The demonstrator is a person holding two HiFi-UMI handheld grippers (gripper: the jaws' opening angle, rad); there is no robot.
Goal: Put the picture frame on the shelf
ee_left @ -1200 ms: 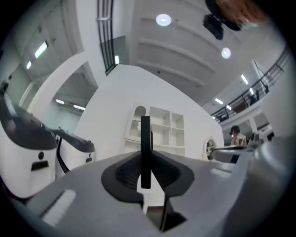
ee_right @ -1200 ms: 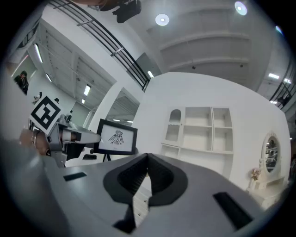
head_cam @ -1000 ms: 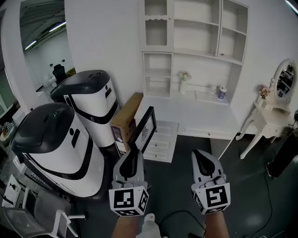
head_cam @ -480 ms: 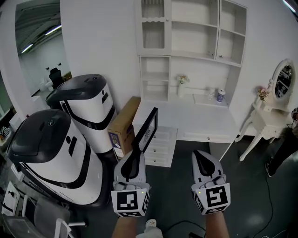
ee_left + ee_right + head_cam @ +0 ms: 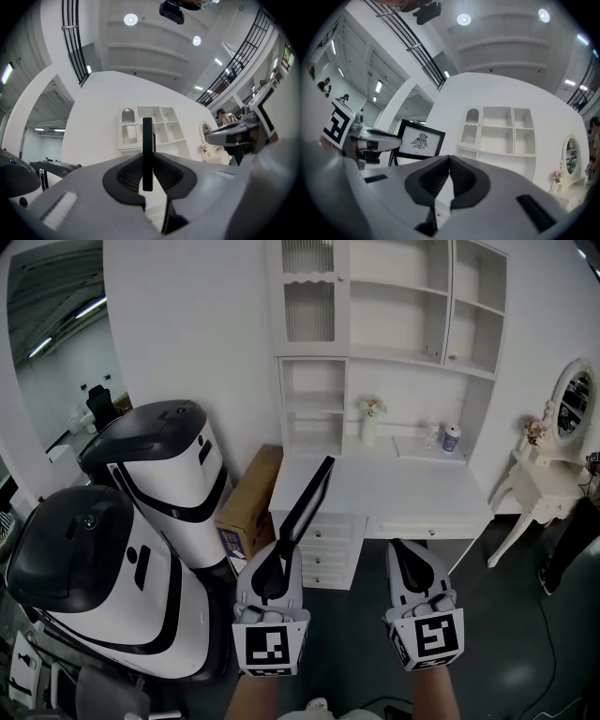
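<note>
Clamping falls to the left claw [image 5: 278, 554], whose jaws are pressed onto the lower end of the frame [image 5: 307, 498]. Its own view shows the frame edge-on, a thin dark bar standing upright between the two ribbed pads, with both touching it. The right claw [image 5: 401, 551] hangs beside it, well clear of the frame, jaws drawn together on nothing. From that claw's view the frame's face shows: a black border round a white sheet with a bird print. The coming move turns on where the shelf [image 5: 394, 324] lies from the held frame, which is ahead and above, across the white desk [image 5: 394, 491]. In the head view the frame's long axis runs from the claw up and away, leaning a little right. Its top end therefore points toward the shelf's lower left compartments, and its thin edge, not its face, is toward the person. The left hand carries it and is also on the side nearer those compartments. I judge the placing to be a reach forward and up by that arm alone, likely with a turn of the wrist so the face looks out into the room. The frame is in the air, touching neither desk nor shelf, so the task looks to be in its carrying stage. A box [image 5: 246, 495] stands just left of the desk, and the reach should pass clear of it.
</note>
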